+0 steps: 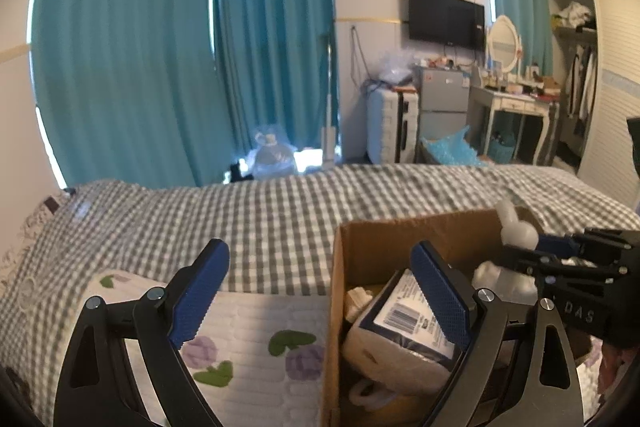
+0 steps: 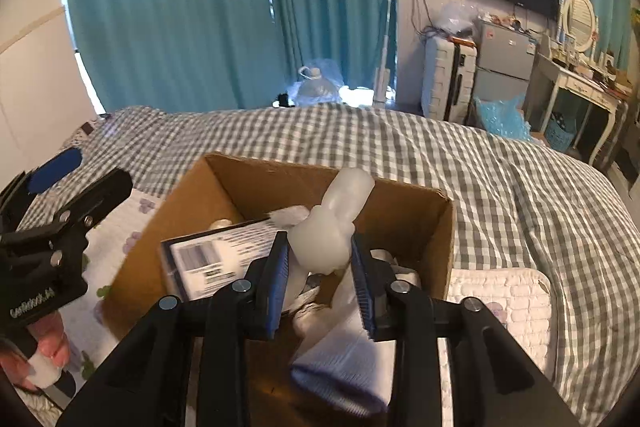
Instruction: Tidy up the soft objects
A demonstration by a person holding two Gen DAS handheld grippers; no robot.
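Note:
A brown cardboard box (image 2: pixel 400 203) stands on the checked bed. In it lie a white soft pack with a barcode label (image 2: pixel 208 259) and other white soft items. My right gripper (image 2: pixel 320 255) is shut on a white soft rabbit-shaped toy (image 2: pixel 332 223) and holds it above the box; it also shows in the left wrist view (image 1: pixel 524 247), where the toy (image 1: pixel 516 231) sticks up at the box's right. My left gripper (image 1: pixel 320 299) is open and empty, straddling the box's left wall (image 1: pixel 336 307). The labelled pack (image 1: pixel 404 323) lies below its right finger.
A white quilted pad with purple flowers (image 1: pixel 256 339) lies under and left of the box. The grey checked bedcover (image 2: pixel 520 187) stretches behind. Teal curtains, a water jug, a suitcase, a small fridge and a dressing table stand beyond the bed.

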